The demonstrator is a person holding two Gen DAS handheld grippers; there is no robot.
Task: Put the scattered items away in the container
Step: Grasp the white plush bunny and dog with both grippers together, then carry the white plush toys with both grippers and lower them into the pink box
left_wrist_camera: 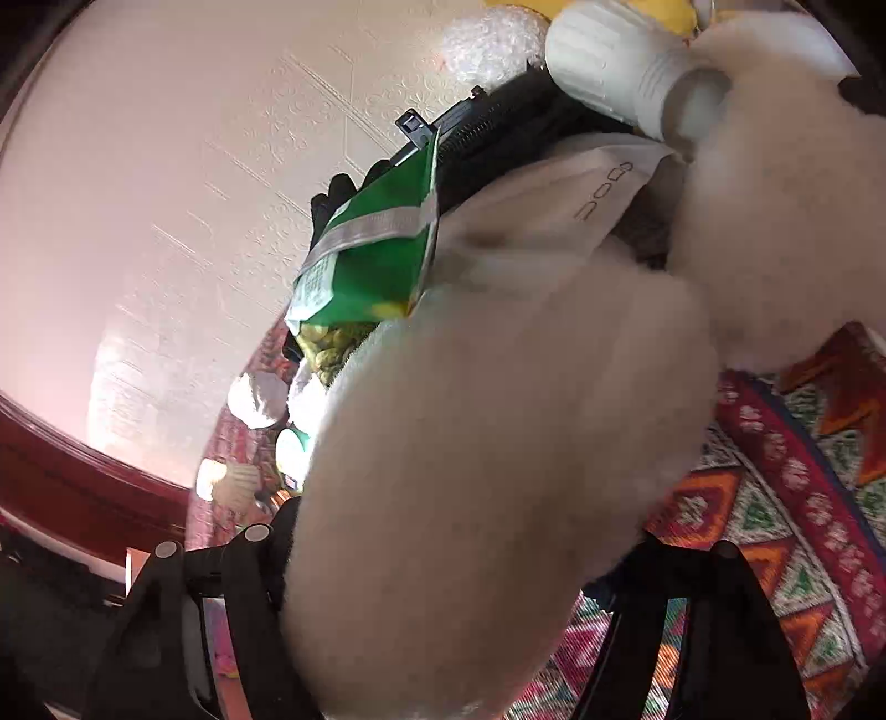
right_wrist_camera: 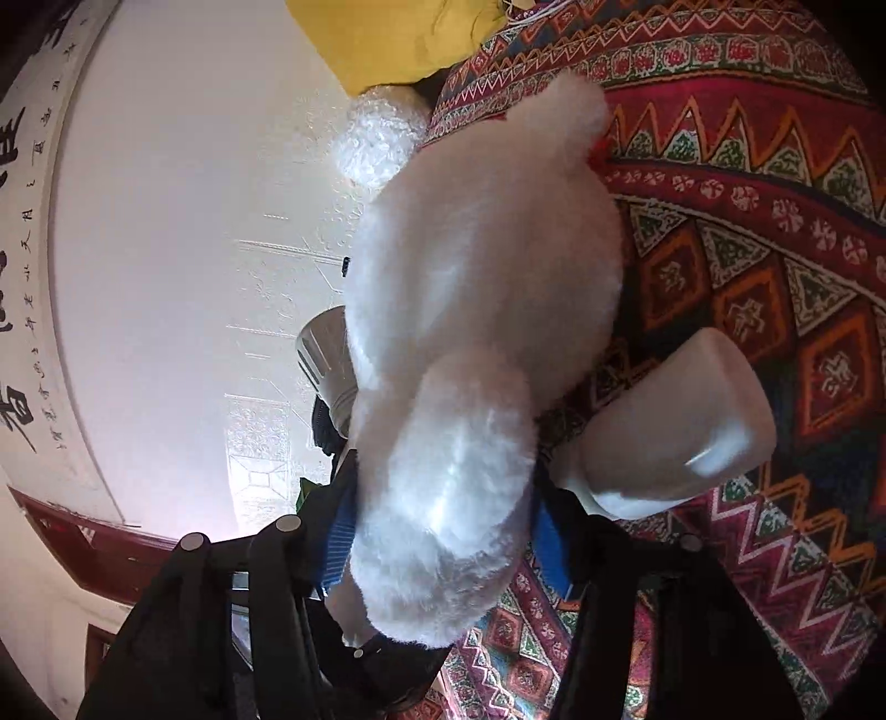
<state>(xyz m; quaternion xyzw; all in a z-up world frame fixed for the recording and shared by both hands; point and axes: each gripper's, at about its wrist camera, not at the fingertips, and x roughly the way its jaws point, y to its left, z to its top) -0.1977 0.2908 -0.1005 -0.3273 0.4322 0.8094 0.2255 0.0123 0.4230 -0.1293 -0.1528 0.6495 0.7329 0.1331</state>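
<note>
A white plush toy [left_wrist_camera: 498, 443] fills the middle of the left wrist view, and my left gripper [left_wrist_camera: 470, 531] is shut on its body, both black fingers against the fur. Behind it lies the black zippered bag [left_wrist_camera: 487, 127], with a green snack packet [left_wrist_camera: 376, 260], a white paper pouch [left_wrist_camera: 559, 205] and a white bottle [left_wrist_camera: 637, 72] at its mouth. In the right wrist view my right gripper [right_wrist_camera: 446, 526] is shut on a limb of the plush toy [right_wrist_camera: 487, 266], its blue pads [right_wrist_camera: 338, 531] pressing on both sides. Another white bottle [right_wrist_camera: 681, 432] lies just right of it.
Everything rests on a patterned red, orange and green cloth [right_wrist_camera: 747, 221]. A ball of bubble wrap [right_wrist_camera: 376, 138] and a yellow cloth [right_wrist_camera: 398, 39] lie at the far end. A silver ribbed object [right_wrist_camera: 324, 354] sits left of the plush. Small white wrapped items [left_wrist_camera: 255, 399] lie by the pale wall.
</note>
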